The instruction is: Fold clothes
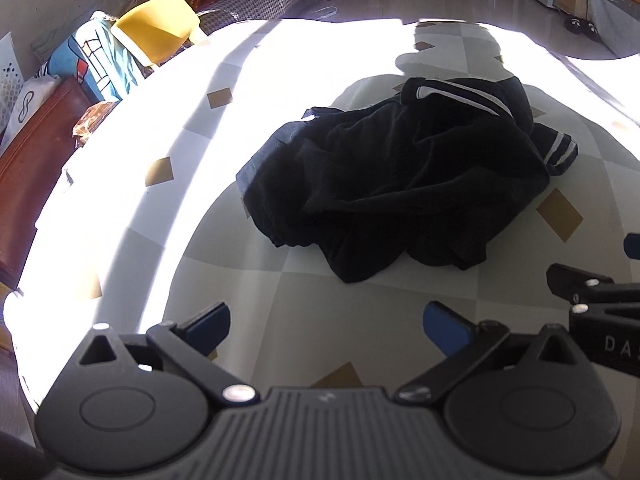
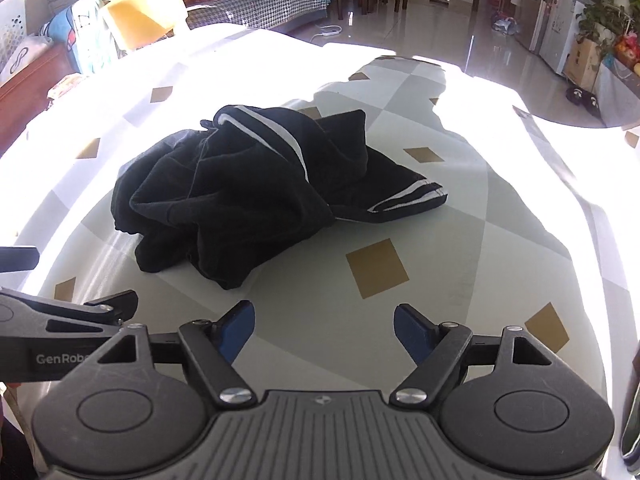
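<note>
- Left wrist view: the garment (image 1: 400, 184), black with white stripes, lies crumpled mid-bench (image 1: 192, 240), well short of every edge.
- Left gripper (image 1: 326, 326) hangs over the near edge, jaws spread wide and empty.
- Right gripper (image 2: 324, 330) sits beside it, jaws also wide, gripping nothing.
- Both point down at the heap, probably to find corners to pull flat; folding not yet begun.

I am seeing the crumpled garment (image 1: 396, 184) lying on the table (image 2: 440, 280), ahead of both grippers and apart from them. It is sitting ahead-right of the left gripper (image 1: 326, 326) and ahead-left of the right gripper (image 2: 324, 330), which are hovering side by side.
</note>
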Tool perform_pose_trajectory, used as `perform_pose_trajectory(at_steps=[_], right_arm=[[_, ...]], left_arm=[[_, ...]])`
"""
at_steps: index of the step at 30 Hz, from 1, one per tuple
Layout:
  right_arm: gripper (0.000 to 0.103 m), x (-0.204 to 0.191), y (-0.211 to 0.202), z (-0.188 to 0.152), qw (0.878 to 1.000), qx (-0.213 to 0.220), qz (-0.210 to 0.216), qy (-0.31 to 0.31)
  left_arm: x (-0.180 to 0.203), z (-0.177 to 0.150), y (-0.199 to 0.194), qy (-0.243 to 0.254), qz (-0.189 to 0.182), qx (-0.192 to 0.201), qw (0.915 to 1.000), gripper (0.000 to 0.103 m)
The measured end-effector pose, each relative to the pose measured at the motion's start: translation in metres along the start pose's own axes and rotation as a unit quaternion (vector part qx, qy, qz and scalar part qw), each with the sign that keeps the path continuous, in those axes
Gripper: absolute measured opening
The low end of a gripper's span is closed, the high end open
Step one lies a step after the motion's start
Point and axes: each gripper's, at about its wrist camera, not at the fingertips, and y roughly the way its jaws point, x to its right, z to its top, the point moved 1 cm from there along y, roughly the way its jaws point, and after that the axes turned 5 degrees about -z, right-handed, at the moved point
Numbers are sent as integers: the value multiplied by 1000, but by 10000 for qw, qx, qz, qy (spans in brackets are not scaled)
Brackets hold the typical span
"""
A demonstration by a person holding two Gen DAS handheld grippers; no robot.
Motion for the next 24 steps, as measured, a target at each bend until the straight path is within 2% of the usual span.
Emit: perform_pose_trajectory(at_steps=[4,10,16,24], right_arm=[[78,6,-1,15,9996,239,128,78],[78,6,10,31,9978,340,411,392],[78,4,16,47,9953,591,437,623],[78,1,43,58,9924,513,560,966]], left_arm=[[-3,18,3,-27,24,85,10000,103],[-10,38,14,-276,-25,199,9994,103],[-20,39,26,-606,-117,236,9978,103],[-18,39,52,-648,-98,157,9977,103]])
